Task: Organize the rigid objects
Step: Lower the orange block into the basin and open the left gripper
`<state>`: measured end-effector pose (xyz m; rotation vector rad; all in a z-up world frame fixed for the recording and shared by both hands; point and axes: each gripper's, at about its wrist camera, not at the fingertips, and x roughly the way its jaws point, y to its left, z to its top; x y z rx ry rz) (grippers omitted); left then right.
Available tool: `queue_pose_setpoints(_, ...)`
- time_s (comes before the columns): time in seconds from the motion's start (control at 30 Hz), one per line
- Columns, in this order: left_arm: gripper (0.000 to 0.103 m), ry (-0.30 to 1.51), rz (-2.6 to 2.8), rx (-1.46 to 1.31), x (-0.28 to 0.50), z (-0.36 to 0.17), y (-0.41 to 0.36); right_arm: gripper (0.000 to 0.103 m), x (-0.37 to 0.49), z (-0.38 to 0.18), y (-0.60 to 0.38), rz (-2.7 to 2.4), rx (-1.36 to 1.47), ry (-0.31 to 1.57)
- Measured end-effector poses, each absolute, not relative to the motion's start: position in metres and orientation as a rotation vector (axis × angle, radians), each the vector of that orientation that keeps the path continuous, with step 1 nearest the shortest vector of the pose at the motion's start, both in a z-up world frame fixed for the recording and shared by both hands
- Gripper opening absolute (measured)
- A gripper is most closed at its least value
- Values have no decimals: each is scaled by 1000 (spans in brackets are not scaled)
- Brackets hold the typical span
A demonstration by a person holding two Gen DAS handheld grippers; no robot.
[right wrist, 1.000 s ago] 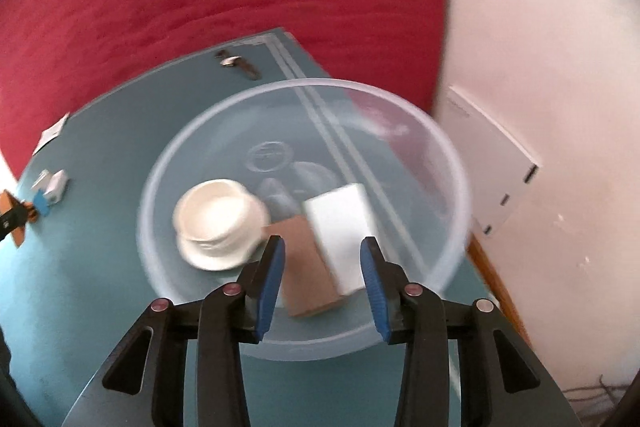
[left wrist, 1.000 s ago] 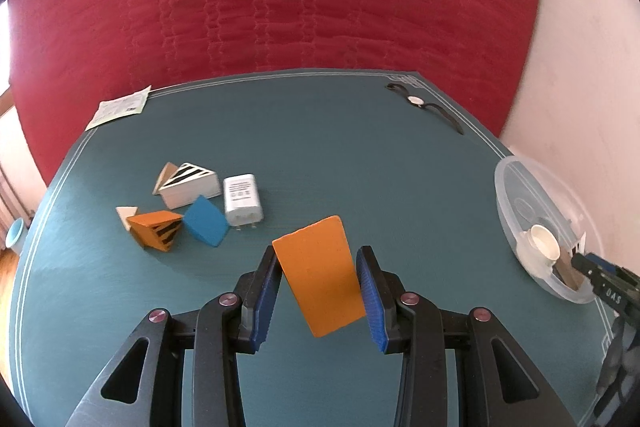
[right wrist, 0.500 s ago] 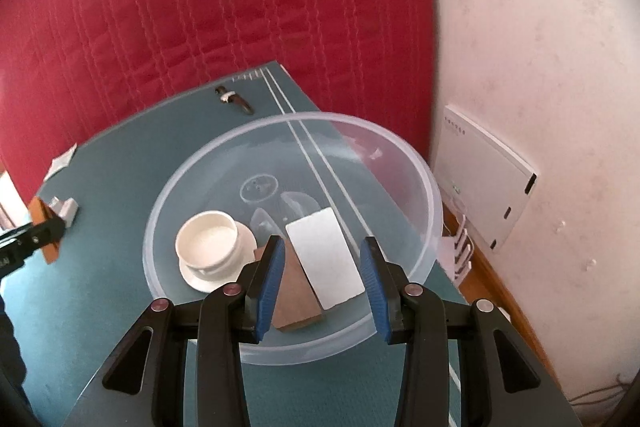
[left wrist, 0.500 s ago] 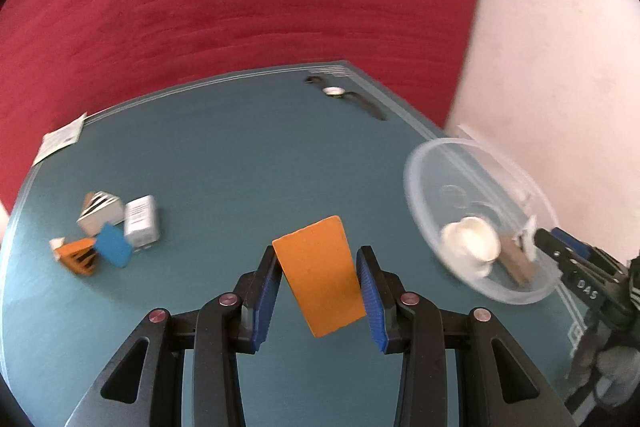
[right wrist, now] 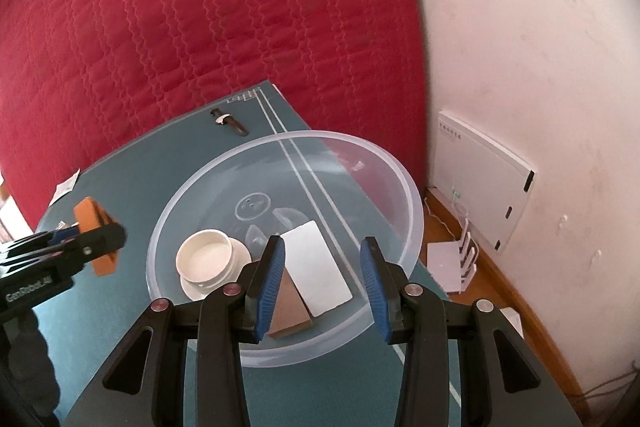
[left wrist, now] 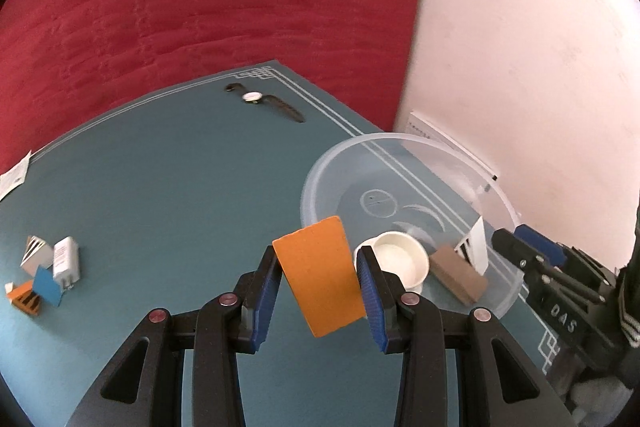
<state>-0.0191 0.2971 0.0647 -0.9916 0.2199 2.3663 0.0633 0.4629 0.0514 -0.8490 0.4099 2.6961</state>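
**A:** Where does it stand around the clear plastic bowl (left wrist: pixel 404 147)?

**B:** The left gripper (left wrist: pixel 318 277) is clamped on an orange block (left wrist: pixel 318 277), held tilted in the air just outside the bowl's near-left rim. The right gripper (right wrist: pixel 322 269) hovers over the bowl's near side with its fingers parted and nothing between the pads.

**A:** What could spoil the drop?

**B:** I'd judge the rim is the main risk: the block hangs low and crooked, so its bottom corner could catch the wall and shove the light bowl. Inside, the near half is already crowded with a white cup on a saucer (right wrist: pixel 208 257), a brown block (right wrist: pixel 290 311) and a white block (right wrist: pixel 318 269). A release there might knock the cup over.

**A:** Any free room?

**B:** The bowl's far half is bare. Beyond the bowl's right side the table edge is close, with wall and floor past it, so a pushed bowl could slide off. Left of the bowl lies open teal mat (left wrist: pixel 168 187), with a wristwatch (left wrist: pixel 262 101) far behind and the remaining blocks and a white charger (left wrist: pixel 66 263) well away.
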Motion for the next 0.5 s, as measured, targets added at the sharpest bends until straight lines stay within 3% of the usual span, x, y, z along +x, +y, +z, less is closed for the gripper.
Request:
queue_pose_setpoints(0.27,42,289,2342,-952,-34,59,331,41,66,52,462,2721,-831,399)
queue_pose_setpoints(0.3,51,286,2333,-952,-36,57,334,41,67,53,462,2722,-831,401)
queue_pose_setpoints(0.33,70,285,2329,-954,-38,56,335,41,67,52,463,2722,-832,404)
queue_pose_setpoints(0.37,78,282,2336,-953,-40,55,336,41,67,52,463,2722,-831,403)
queue_pose_setpoints(0.4,83,276,2356,-942,-40,54,334,41,67,52,463,2722,-831,404)
queue_pose_setpoints(0.5,83,271,2370,-951,-44,51,329,41,67,51,463,2721,-829,406)
